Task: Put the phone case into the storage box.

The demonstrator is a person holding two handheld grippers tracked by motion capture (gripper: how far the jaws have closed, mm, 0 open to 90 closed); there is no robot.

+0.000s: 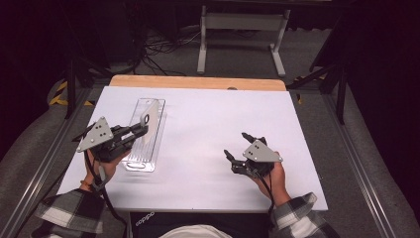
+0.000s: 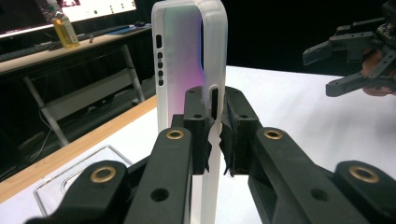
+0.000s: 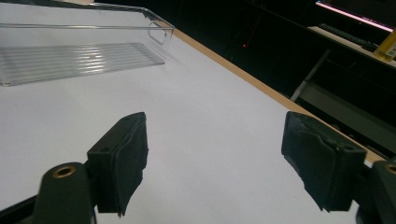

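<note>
A translucent white phone case (image 2: 187, 70) stands upright on its edge, and my left gripper (image 2: 214, 135) is shut on its side rim near a slot. From above, the phone case (image 1: 151, 115) hangs over a clear plastic tray (image 1: 140, 161) at the table's left, with the left gripper (image 1: 141, 130) reaching in from the near left. My right gripper (image 1: 236, 145) rests at the right of the white table, its jaws wide apart. In its own view the right gripper (image 3: 215, 163) has nothing between its pads, and the tray (image 3: 84, 51) lies far off.
The white sheet (image 1: 208, 148) covers the table, with a bare wooden strip (image 1: 198, 82) along the far edge. Beyond it stand a white metal frame (image 1: 242, 29) and floor cables (image 1: 163, 47). A desk with a yellow bottle (image 2: 65, 30) lies behind the table.
</note>
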